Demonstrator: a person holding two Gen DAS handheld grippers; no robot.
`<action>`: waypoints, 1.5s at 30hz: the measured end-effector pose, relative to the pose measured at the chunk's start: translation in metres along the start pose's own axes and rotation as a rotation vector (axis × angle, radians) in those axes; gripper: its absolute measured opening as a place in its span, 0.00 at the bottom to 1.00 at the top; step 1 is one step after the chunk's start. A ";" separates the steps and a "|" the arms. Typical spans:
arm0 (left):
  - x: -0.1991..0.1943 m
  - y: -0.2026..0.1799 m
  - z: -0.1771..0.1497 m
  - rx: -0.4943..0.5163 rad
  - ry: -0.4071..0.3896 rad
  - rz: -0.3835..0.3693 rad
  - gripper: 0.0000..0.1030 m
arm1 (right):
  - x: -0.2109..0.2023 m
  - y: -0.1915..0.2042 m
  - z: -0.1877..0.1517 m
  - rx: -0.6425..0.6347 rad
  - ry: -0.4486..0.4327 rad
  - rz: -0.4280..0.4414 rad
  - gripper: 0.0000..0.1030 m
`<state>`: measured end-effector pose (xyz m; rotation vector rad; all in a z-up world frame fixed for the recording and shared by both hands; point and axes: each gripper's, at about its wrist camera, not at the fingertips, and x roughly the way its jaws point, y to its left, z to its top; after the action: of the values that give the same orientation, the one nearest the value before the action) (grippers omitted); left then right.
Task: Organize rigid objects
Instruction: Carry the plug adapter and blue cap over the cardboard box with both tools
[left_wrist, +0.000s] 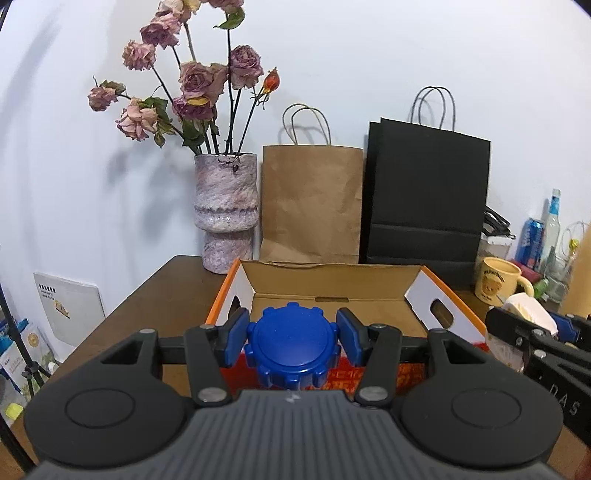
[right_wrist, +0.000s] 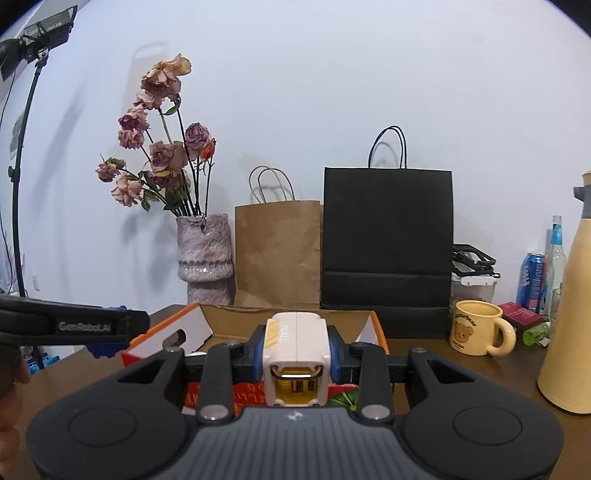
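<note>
My left gripper (left_wrist: 292, 336) is shut on a blue ridged cap (left_wrist: 291, 345), which looks like the top of a container; whatever is below the cap is hidden. It hangs in front of an open orange cardboard box (left_wrist: 456, 301). In the right wrist view my right gripper (right_wrist: 296, 352) is shut on a white boxy gadget (right_wrist: 296, 354) with a yellow front panel, held before the same orange box (right_wrist: 162, 332). The right gripper also shows at the right edge of the left wrist view, and the left gripper's arm (right_wrist: 74, 325) crosses the left side of the right wrist view.
On the brown table (left_wrist: 147, 295) behind the box stand a marbled vase of dried roses (left_wrist: 226, 206), a brown paper bag (left_wrist: 312, 203) and a black paper bag (left_wrist: 428, 195). A cream mug (right_wrist: 476, 326), a blue can (right_wrist: 532, 280), a bottle and a tall cream jug (right_wrist: 569, 325) stand on the right.
</note>
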<state>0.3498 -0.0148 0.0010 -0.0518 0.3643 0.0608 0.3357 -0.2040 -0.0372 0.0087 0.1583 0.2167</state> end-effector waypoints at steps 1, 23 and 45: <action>0.003 0.000 0.002 -0.005 -0.001 0.004 0.51 | 0.004 0.001 0.002 0.000 -0.002 0.002 0.30; 0.085 -0.001 0.026 -0.053 0.026 0.064 0.51 | 0.100 -0.012 0.019 0.026 0.022 -0.007 0.30; 0.144 0.001 0.027 -0.019 0.088 0.110 0.52 | 0.162 -0.012 0.014 -0.015 0.129 -0.006 0.30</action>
<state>0.4932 -0.0055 -0.0254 -0.0536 0.4545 0.1709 0.4963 -0.1807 -0.0492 -0.0209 0.2847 0.2127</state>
